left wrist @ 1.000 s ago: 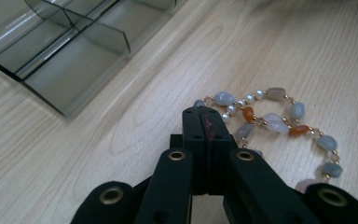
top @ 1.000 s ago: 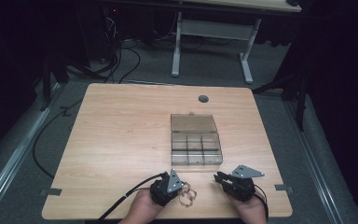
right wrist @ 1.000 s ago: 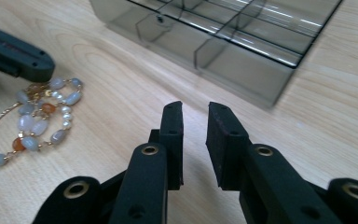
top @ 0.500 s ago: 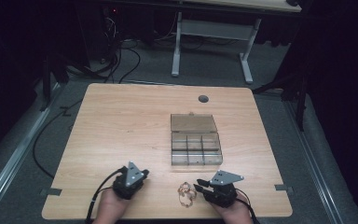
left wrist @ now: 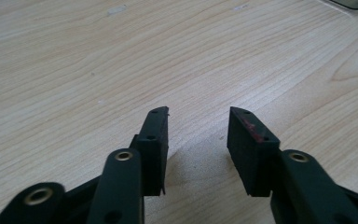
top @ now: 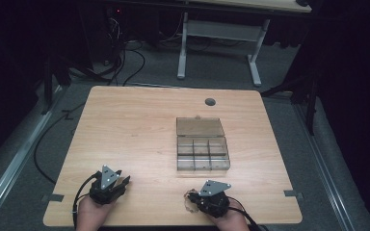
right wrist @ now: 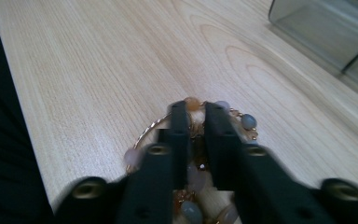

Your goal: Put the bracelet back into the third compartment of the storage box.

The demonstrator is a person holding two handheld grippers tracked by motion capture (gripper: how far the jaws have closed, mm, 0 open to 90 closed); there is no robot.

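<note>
Beaded bracelet point(right wrist: 193, 140) pinched, compartment box point(top: 202, 144) unfilled

Right gripper point(right wrist: 196, 112) fingers are closed on it; left gripper point(left wrist: 198, 122) fingers are held open, empty.

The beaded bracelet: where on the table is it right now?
The beaded bracelet lies near the table's front edge, right of centre, pinched by the right gripper, in front of the clear compartment box.

One wooden desk point(top: 139, 139) carries one clear plastic box point(top: 202, 150), its lid open toward the far side and its tray split into six compartments (two rows of three). Two claws sit at the near edge, the left claw point(top: 123, 181) and the right claw point(top: 192, 198), with one beaded bracelet point(right wrist: 242, 122) at the right one. A second desk point(top: 231, 14) stands on the floor beyond.
</note>
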